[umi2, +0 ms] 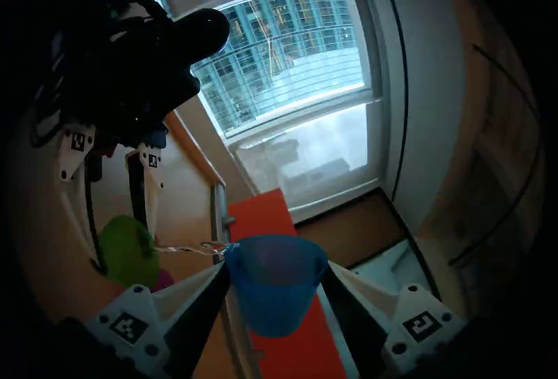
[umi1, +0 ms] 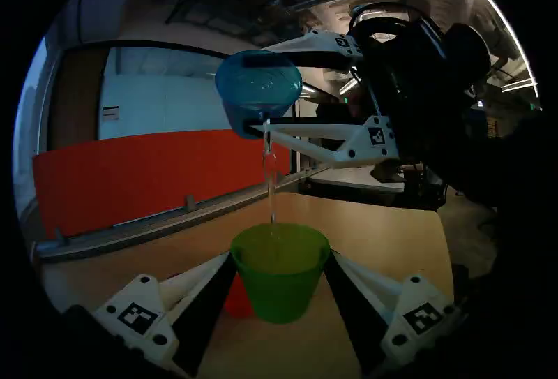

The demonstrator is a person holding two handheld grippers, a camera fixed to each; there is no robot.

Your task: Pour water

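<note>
progress: pour under way, thin water stream (umi1: 269, 183) falling from your tilted translucent blue plastic cup (umi1: 257, 89) into the upright green plastic cup (umi1: 280, 278) over the wooden table (umi1: 390, 232); fill level unclear, so judge when to right the blue cup | your left gripper (umi1: 279, 262): fingers clamped on the green cup's sides | your right gripper (umi2: 275, 274): clamped on the blue cup, raised above
</note>
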